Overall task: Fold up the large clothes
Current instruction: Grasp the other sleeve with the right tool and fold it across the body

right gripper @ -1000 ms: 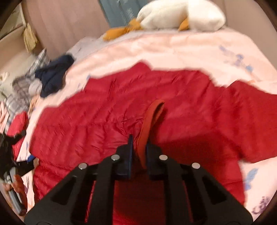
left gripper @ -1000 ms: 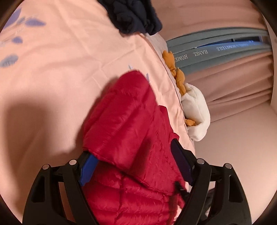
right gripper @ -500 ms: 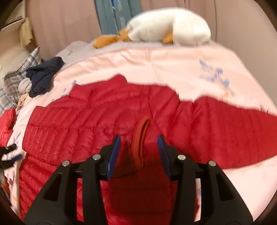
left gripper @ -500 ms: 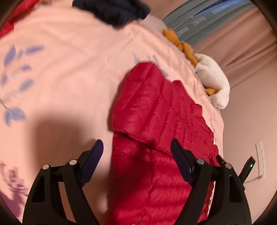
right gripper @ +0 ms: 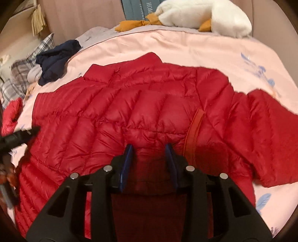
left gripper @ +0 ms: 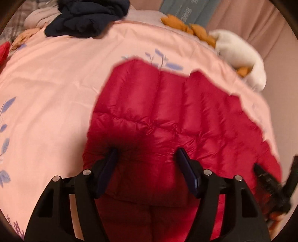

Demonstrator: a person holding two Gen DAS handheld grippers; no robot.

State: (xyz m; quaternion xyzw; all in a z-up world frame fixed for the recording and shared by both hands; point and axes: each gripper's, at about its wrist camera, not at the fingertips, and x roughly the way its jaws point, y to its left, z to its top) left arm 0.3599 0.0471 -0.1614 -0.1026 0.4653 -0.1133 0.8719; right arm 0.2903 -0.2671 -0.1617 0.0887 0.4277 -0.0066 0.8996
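Right wrist: jacket (right gripper: 149, 115) between closing tongs (right gripper: 149, 149).

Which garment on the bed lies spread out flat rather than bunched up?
The red puffer jacket, spread across the pink bedspread. The navy garment sits crumpled near the bed's far edge.

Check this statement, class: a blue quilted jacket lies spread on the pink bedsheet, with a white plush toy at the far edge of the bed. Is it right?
Not quite. The quilted jacket is red, not blue, as the right wrist view shows. It does lie spread on the pink bedsheet, with the white plush toy at the far edge.
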